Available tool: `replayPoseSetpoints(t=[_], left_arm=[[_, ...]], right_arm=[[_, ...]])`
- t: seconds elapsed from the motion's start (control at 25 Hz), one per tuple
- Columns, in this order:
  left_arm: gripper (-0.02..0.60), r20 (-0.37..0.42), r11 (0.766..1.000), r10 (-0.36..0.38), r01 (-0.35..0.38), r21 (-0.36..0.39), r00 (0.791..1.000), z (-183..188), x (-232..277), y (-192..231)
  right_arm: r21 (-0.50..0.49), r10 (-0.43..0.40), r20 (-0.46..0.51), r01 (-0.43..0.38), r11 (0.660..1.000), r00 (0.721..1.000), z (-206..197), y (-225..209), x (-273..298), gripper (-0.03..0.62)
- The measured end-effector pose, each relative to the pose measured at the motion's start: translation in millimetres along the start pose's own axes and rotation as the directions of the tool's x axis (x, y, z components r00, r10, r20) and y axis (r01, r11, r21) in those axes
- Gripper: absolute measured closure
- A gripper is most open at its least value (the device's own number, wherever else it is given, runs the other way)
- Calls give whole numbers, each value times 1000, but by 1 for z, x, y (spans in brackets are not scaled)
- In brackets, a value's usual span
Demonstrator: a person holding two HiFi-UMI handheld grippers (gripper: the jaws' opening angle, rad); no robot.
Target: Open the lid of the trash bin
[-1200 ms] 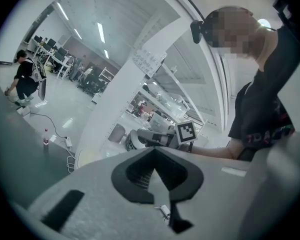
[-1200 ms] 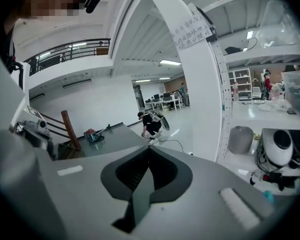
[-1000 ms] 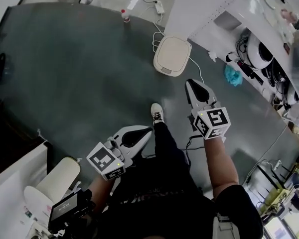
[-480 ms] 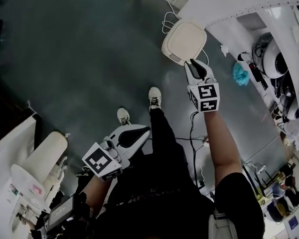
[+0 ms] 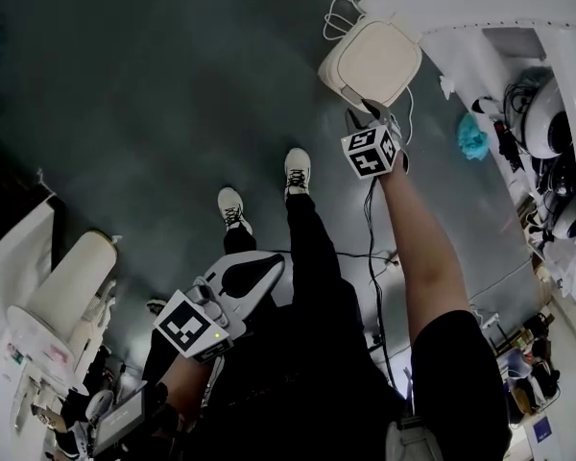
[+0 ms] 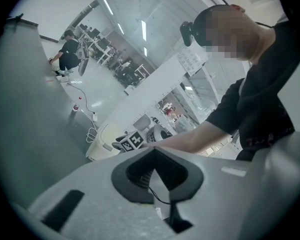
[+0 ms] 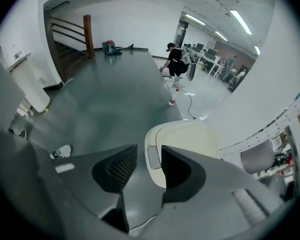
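Trash bin (image 5: 370, 58), cream, with a rounded-square lid (image 7: 195, 139) lying shut, stands on the grey floor (image 5: 154, 94) just beside the edge of a white desk (image 5: 461, 8). A loop of white cable (image 5: 339, 15) lies on the floor next to it. Right claw (image 5: 363, 115) points steeply down and hangs over the bin's near edge. Its jaws have just been opening and stand apart, gripping nothing; the lid's small front panel (image 7: 152, 156) shows through the gap, clear of the pads. Left claw (image 5: 274, 260) is held low beside the person's leg (image 5: 312, 257), well apart from the bin, its jaws pressed together with nothing between them. White shoes (image 5: 297, 171) rest on the floor between the left claw and the bin.
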State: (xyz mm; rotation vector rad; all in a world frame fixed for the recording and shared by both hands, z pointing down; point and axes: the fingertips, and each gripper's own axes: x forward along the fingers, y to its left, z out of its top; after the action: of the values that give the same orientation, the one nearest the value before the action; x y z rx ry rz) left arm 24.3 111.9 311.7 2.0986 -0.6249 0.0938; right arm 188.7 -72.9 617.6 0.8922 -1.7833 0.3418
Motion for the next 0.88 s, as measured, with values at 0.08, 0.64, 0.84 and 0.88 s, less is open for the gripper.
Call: replayPoseSetpoints(t=[0.08, 0.64, 0.84, 0.88], left_arm=[[580, -2, 1000, 8, -8, -13, 1000, -8, -2, 8], [580, -5, 989, 33, -34, -144, 999, -51, -10, 54], [580, -8, 988, 40, -41, -148, 999, -58, -18, 62], [580, -8, 988, 42, -43, -150, 999, -60, -20, 63]], right_arm=[[-26, -23, -49, 21, 999, 999, -11, 4, 20, 433], [-107, -172, -195, 153, 982, 966, -45, 14, 103, 381], [-97, -205, -213, 188, 977, 955, -47, 16, 113, 382], [-84, -207, -221, 193, 978, 953, -48, 17, 115, 382]])
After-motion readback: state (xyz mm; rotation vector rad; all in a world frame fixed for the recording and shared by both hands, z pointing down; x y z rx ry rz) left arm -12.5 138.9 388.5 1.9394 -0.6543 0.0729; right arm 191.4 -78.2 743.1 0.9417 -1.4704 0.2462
